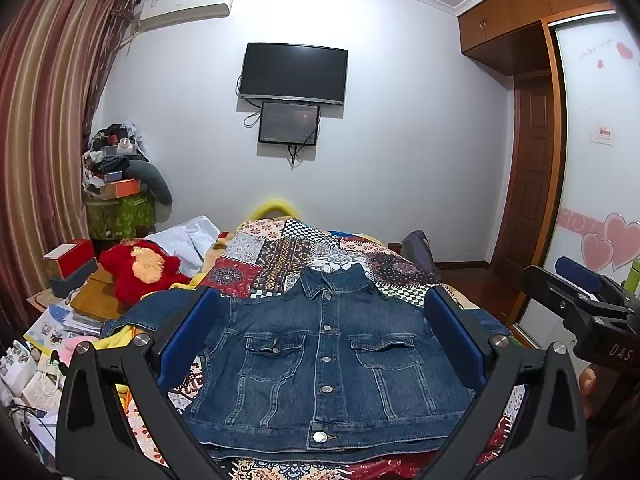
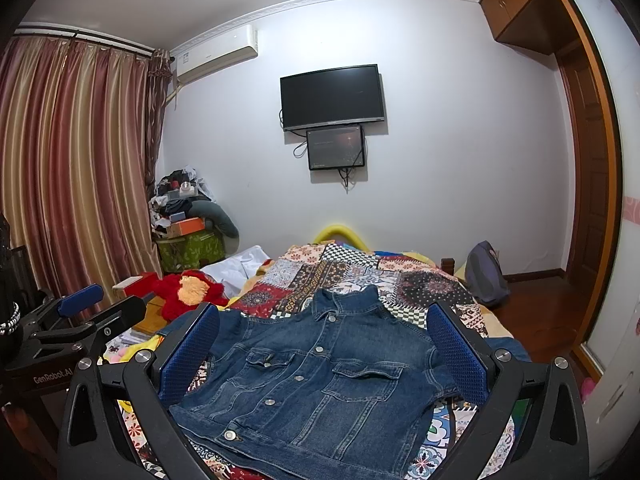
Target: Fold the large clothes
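A dark blue denim jacket (image 1: pixel 324 364) lies face up and buttoned on the patchwork bedspread (image 1: pixel 288 260), collar toward the far wall, sleeves spread to both sides. My left gripper (image 1: pixel 320 344) hovers over its near hem, open, blue pads wide apart with nothing between them. In the right wrist view the same jacket (image 2: pixel 316 376) lies below my right gripper (image 2: pixel 324 356), also open and empty. The right gripper (image 1: pixel 576 300) shows at the right edge of the left wrist view; the left gripper (image 2: pixel 80 312) shows at the left edge of the right wrist view.
A red plush toy (image 1: pixel 140 270), white cloth (image 1: pixel 188 236), boxes and papers (image 1: pixel 52 332) crowd the bed's left side. A dark backpack (image 2: pixel 486 276) sits at the bed's right. Curtains (image 2: pixel 72 168) hang left; a wardrobe (image 1: pixel 600 160) stands right. A TV (image 1: pixel 294 72) hangs ahead.
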`<control>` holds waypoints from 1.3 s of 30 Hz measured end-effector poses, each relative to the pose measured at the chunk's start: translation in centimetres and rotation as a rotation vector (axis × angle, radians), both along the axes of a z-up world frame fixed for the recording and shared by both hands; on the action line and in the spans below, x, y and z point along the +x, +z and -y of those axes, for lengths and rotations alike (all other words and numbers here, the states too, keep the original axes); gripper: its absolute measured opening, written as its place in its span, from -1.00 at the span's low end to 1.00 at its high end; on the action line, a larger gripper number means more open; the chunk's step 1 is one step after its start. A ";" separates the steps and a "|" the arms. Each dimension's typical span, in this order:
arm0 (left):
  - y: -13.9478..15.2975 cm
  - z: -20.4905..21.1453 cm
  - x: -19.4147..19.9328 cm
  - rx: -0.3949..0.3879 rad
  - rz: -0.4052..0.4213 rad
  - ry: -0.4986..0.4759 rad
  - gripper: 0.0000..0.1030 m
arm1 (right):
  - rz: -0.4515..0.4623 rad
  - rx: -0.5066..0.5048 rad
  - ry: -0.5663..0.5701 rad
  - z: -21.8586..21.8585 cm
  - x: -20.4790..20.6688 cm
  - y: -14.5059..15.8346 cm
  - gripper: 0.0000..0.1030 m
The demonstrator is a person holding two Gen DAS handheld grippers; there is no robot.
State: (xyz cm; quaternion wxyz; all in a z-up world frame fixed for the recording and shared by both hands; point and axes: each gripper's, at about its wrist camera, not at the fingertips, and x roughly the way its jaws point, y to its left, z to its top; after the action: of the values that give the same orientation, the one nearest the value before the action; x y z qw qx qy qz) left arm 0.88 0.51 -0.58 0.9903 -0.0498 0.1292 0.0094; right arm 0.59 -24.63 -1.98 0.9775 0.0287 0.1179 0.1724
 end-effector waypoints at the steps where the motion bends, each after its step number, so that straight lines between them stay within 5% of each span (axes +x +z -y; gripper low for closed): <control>1: 0.0 0.0 0.0 0.000 0.000 0.000 1.00 | 0.000 0.001 0.000 0.0 0.0 0.0 1.00; 39: -1.3 -2.9 2.9 -0.027 -0.022 0.040 1.00 | -0.050 -0.036 0.009 -1.9 3.0 -0.5 1.00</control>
State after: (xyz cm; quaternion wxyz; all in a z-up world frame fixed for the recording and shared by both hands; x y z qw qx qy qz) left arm 3.78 3.43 -1.87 0.9877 -0.0655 0.1392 0.0281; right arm 3.58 -22.71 -2.46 0.9739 0.0146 0.1456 0.1737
